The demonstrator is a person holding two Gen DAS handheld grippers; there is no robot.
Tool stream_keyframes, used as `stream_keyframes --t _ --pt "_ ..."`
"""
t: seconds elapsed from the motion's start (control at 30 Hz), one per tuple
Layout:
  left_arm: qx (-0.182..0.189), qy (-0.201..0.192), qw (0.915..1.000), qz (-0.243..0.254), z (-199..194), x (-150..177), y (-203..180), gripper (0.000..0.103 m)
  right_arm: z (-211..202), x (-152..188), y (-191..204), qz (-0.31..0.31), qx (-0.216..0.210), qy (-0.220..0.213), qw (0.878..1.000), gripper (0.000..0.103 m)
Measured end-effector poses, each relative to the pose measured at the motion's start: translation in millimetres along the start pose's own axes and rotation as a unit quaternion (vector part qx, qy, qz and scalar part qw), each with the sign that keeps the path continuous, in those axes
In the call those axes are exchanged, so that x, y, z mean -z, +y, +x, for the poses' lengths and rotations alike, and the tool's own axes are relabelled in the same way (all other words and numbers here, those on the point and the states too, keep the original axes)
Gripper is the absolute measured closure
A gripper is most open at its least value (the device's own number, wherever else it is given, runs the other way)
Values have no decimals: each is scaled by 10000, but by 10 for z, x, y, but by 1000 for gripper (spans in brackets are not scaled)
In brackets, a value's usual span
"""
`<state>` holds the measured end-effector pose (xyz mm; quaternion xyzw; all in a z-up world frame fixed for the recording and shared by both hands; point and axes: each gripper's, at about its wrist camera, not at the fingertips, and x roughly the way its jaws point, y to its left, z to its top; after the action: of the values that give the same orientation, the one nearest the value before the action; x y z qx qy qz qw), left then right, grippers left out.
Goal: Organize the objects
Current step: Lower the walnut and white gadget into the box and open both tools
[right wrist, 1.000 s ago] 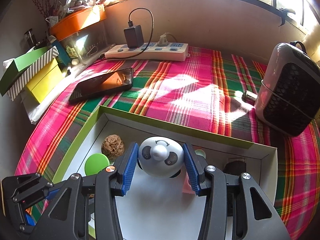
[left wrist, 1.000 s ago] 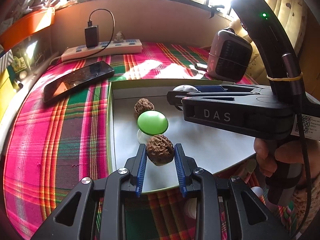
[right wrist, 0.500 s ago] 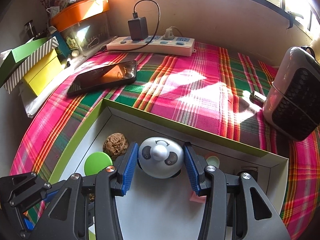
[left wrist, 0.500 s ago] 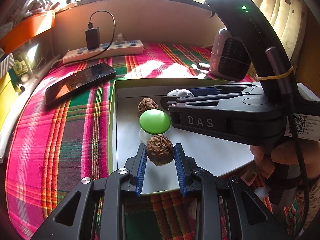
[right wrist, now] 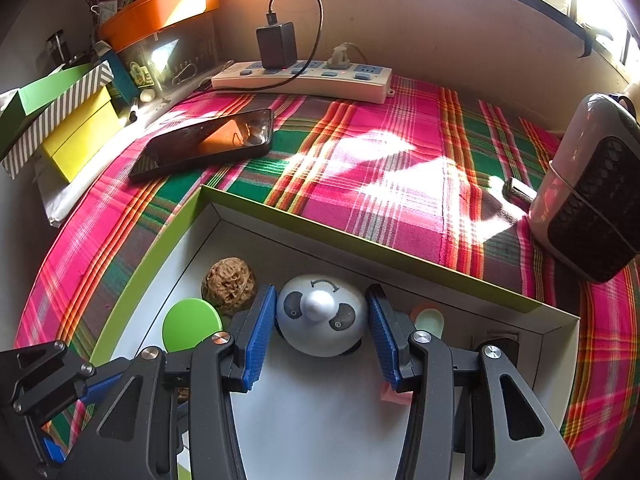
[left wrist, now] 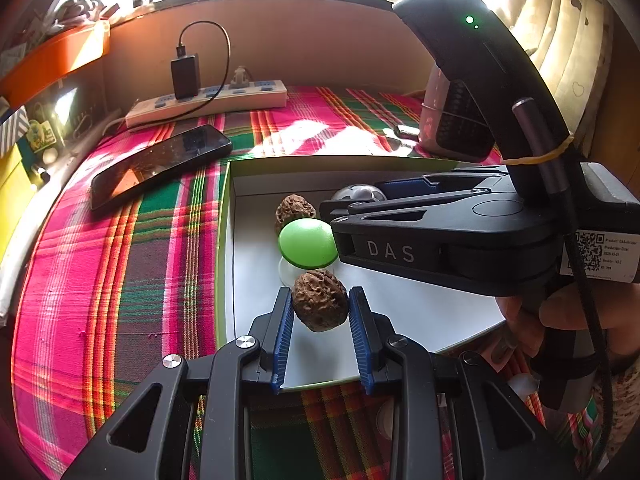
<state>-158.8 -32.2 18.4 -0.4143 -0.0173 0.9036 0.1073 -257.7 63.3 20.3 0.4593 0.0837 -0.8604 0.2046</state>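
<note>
Fingers (left wrist: pixel 286 325) of the left gripper (left wrist: pixel 320 332) clamp a walnut (left wrist: pixel 319 306) over the white tray (left wrist: pixel 420 312); right gripper (right wrist: pixel 322 334) clasps the panda toy (right wrist: pixel 321 314) inside it.

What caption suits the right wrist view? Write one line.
Right claw grips a panda-faced toy inside the green-rimmed box, beside a walnut.
</note>
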Motion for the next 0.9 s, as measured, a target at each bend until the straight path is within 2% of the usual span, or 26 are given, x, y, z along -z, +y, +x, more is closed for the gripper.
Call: stream_keyframes --t 0.9 --pt "2 7 10000 10 21 1 -10 75 6 -4 -5 2 33 11 10000 56"
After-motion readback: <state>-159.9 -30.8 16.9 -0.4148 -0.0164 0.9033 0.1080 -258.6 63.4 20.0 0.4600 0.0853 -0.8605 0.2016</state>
